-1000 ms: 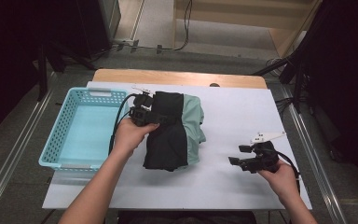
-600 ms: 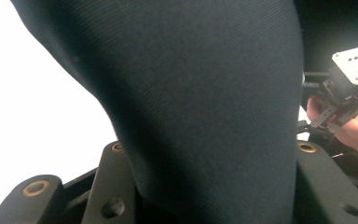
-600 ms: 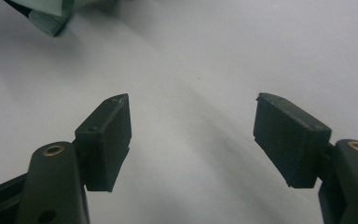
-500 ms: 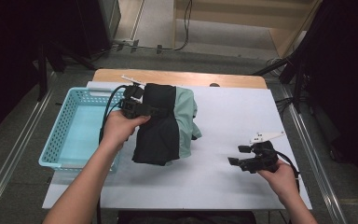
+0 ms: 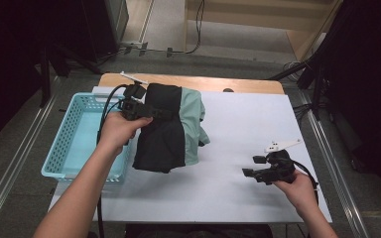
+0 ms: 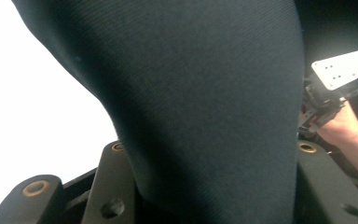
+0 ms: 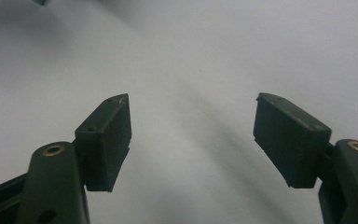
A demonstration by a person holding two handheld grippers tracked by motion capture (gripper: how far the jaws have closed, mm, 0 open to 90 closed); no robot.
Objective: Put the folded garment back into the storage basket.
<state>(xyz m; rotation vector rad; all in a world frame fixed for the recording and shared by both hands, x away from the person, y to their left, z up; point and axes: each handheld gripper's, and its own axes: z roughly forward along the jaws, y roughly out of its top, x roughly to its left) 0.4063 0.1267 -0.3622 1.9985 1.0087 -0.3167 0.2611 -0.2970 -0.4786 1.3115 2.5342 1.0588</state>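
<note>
Left gripper (image 5: 151,112) is clamped on a folded bundle of black and green clothes (image 5: 171,129), lifted clear of the white table (image 5: 248,148) just beside the blue basket (image 5: 74,139). Right gripper (image 5: 250,167) rests low, jaws apart and empty. Advice: keep the grip firm, raise the hanging edge above the basket rim, then release over its middle.

White-topped table (image 5: 238,148) with wooden far edge, grey floor (image 5: 15,148), dark surroundings, cables behind
</note>
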